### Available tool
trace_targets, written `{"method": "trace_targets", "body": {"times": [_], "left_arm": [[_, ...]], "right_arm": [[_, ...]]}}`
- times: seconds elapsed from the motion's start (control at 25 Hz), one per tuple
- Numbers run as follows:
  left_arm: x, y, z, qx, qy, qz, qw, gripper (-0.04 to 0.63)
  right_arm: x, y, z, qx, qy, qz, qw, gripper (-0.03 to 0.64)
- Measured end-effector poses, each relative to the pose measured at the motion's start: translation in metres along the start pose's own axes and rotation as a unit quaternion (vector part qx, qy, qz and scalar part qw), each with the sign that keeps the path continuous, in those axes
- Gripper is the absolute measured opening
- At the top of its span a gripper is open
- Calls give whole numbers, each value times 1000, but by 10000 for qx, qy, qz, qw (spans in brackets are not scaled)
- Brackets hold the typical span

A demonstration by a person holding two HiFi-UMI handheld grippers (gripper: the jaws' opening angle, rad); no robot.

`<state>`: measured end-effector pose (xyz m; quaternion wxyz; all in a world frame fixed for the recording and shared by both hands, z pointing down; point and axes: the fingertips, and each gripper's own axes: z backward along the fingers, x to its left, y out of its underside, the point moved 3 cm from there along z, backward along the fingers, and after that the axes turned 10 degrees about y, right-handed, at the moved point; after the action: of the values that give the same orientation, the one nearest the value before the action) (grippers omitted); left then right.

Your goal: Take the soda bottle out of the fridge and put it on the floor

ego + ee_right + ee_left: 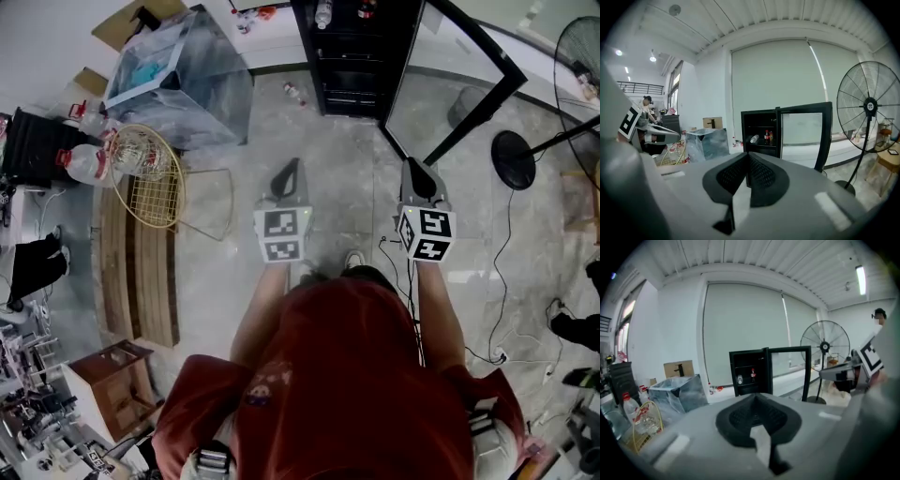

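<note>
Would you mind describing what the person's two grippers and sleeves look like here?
Both the left gripper and the right gripper have pale grey bodies tapering to dark, mesh-textured jaws. Each carries a white cube printed with black square markers. The person wears a red short-sleeved shirt with a small print on it.
</note>
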<state>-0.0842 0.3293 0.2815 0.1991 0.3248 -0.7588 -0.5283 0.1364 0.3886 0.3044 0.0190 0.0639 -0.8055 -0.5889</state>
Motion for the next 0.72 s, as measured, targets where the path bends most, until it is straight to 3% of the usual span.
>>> {"method": "trace_targets", "body": {"times": [0.32,0.72], "left_arm": [[-17,18,-20,621,-169,194,9977,0],[-16,31,-37,780,-108,367,9962,0]], "right_arm": [[-20,16,-7,246,-233,-83,9994,0],[-20,32,-25,472,-319,-4,9984,2]]}}
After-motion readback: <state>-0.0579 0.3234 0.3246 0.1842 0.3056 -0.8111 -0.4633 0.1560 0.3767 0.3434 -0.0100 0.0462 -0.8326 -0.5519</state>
